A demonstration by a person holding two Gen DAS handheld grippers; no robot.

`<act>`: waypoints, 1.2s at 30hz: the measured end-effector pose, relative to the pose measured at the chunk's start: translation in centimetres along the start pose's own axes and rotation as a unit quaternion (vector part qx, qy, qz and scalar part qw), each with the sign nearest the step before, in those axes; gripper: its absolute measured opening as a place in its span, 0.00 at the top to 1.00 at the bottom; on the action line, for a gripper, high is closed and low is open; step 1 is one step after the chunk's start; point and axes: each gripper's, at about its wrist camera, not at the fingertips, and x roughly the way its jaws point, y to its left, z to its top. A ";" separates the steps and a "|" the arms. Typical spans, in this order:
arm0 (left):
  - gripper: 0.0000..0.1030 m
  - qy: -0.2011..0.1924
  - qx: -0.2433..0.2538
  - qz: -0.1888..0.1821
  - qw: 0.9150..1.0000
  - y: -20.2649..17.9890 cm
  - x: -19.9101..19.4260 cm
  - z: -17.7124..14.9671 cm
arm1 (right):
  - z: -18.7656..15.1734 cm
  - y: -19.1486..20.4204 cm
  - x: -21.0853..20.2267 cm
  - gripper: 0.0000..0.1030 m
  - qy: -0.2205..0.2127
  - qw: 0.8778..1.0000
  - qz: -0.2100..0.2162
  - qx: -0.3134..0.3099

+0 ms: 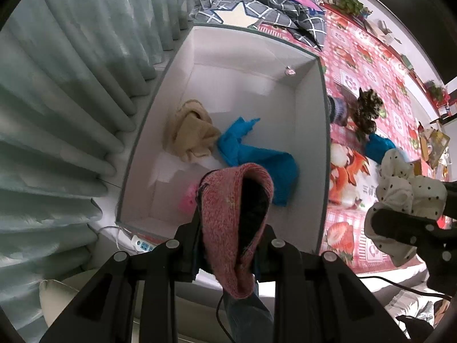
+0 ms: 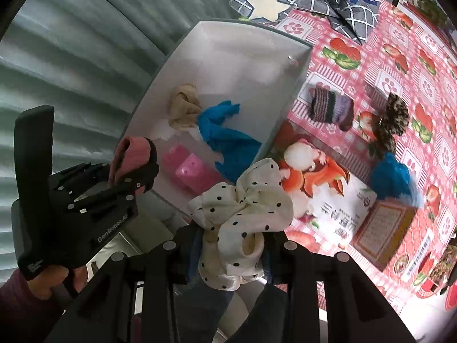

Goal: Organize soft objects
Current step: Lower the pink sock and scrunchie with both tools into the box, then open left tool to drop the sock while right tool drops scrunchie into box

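Note:
My left gripper [image 1: 228, 245] is shut on a pink knit sock [image 1: 228, 208] and holds it above the near end of the white box [image 1: 311, 154]. It also shows in the right wrist view [image 2: 134, 165]. My right gripper [image 2: 231, 245] is shut on a white polka-dot cloth [image 2: 245, 214], to the right of the box's near corner. In the box lie a beige cloth [image 1: 190, 131], a blue cloth [image 1: 257, 157] and a pink item [image 1: 187, 200].
On the red patterned bedcover [image 2: 400, 65] lie a striped knit sock [image 2: 331, 105], a dark leopard-print scrunchie [image 2: 391, 120] and a blue cloth [image 2: 394, 177]. A grey checked quilt [image 1: 257, 3] lies behind the box. Curtains [image 1: 71, 85] hang on the left.

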 end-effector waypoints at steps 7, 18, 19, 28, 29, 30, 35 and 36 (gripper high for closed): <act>0.72 -0.001 0.003 0.011 1.000 0.7 0.3 2.2 | 2.2 0.1 1.1 0.65 0.008 1.000 0.023 0.018; 0.72 0.008 -0.018 0.013 1.000 1.3 1.1 3.4 | 5.1 -0.2 2.4 0.65 0.016 0.999 0.038 0.028; 0.71 0.008 -0.021 0.011 1.000 1.3 1.2 3.5 | 5.4 -0.3 2.6 0.65 0.017 0.999 0.040 0.030; 0.71 0.008 -0.025 0.009 1.000 0.8 1.7 5.4 | 7.7 -1.8 3.4 0.65 0.017 0.996 0.058 0.065; 0.71 0.007 -0.024 0.010 1.000 0.7 1.7 5.5 | 7.8 -1.9 3.4 0.65 0.017 0.996 0.060 0.066; 0.71 0.007 -0.023 0.011 1.000 0.6 1.7 5.7 | 7.9 -1.9 3.4 0.65 0.016 0.996 0.061 0.067; 0.69 0.009 -0.021 0.011 1.000 0.4 1.8 6.1 | 8.6 -2.0 3.1 0.65 0.008 0.996 0.064 0.063; 0.68 0.009 -0.021 0.009 1.000 0.5 1.8 6.1 | 8.6 -2.0 3.1 0.65 0.008 0.996 0.065 0.063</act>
